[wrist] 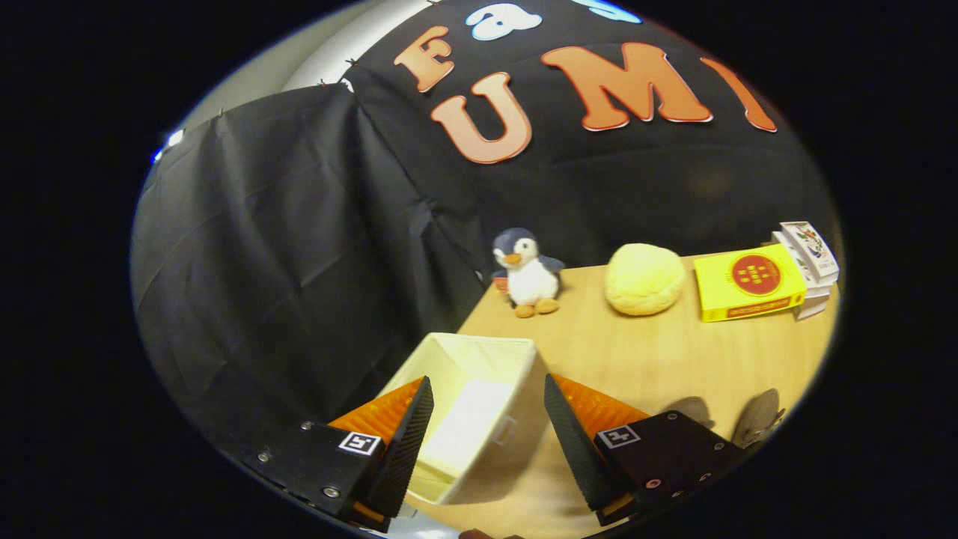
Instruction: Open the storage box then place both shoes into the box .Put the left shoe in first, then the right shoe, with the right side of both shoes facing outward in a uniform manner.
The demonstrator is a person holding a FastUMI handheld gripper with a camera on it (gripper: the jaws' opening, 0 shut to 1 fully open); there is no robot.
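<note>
An open cream storage box (479,359) stands on the wooden table (658,359), its inside bare. My gripper (488,400) hangs over it with its two black fingers spread wide, the box showing in the gap between them. Nothing is held. Beyond the right finger (572,442), near the table's front, the grey toe of a shoe (756,418) peeks out.
Beyond the box stand a plush penguin (528,273), a round yellow cushion-like lump (644,278), a yellow box (748,283) and a stack of small cartons (812,258). Black cloth walls close off the back and the side.
</note>
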